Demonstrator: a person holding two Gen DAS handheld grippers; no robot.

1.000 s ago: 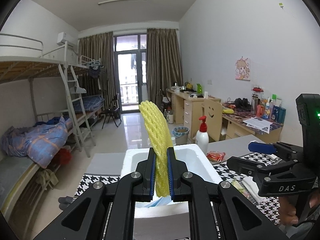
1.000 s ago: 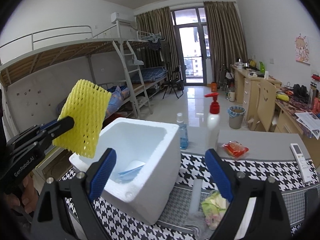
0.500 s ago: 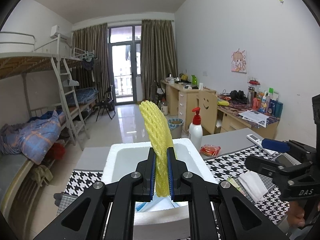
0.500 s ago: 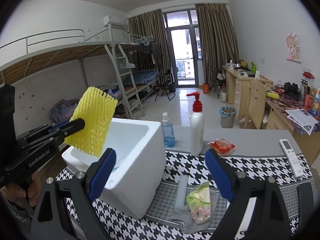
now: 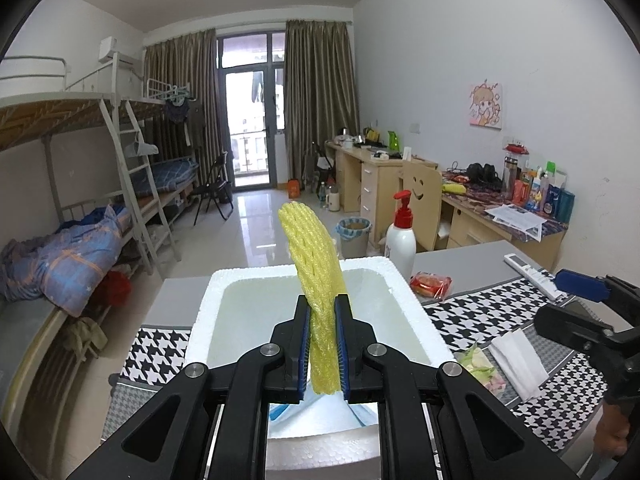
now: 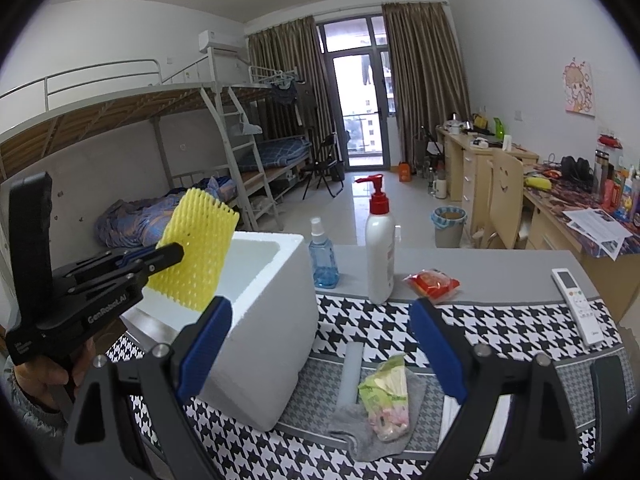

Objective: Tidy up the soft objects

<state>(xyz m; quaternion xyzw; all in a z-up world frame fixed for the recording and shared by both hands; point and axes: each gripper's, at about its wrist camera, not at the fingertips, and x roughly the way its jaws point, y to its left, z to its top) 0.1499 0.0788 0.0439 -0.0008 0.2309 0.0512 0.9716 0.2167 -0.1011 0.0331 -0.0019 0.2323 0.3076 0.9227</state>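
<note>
Over the open white foam box [image 5: 404,292], the left gripper [image 5: 323,344] pinches a yellow foam net sleeve [image 5: 316,272] between its blue-padded jaws, which are pressed against the sleeve's lower part. The sleeve stands nearly upright, its top leaning slightly away, and it hangs above the box's mouth, not inside it. In the right wrist view the same sleeve [image 6: 198,250] shows flat-on, held beside the near-left rim of the box [image 6: 264,320].

The right gripper [image 6: 320,344] is spread wide and holds nothing; it looks down over the houndstooth table mat [image 6: 500,328], where several soft things lie outside the box: a grey cloth [image 6: 360,428] with a green-and-pink plastic packet [image 6: 386,398] resting on it, and, in the left wrist view, a folded white cloth [image 5: 518,364] just beside them.

Something pale blue [image 5: 280,414] lies at the bottom of the box, partly hidden by the left gripper, so at least one item seems already stored. By the look of it the task is at an early-to-middle stage: the sleeve remains to be dropped in, and the cloths and packet remain to be gathered. The pump bottle [image 6: 380,248], spray bottle [image 6: 323,254], red snack packet [image 6: 432,282] and remote [image 6: 574,300] probably are not part of the sorting.
</note>
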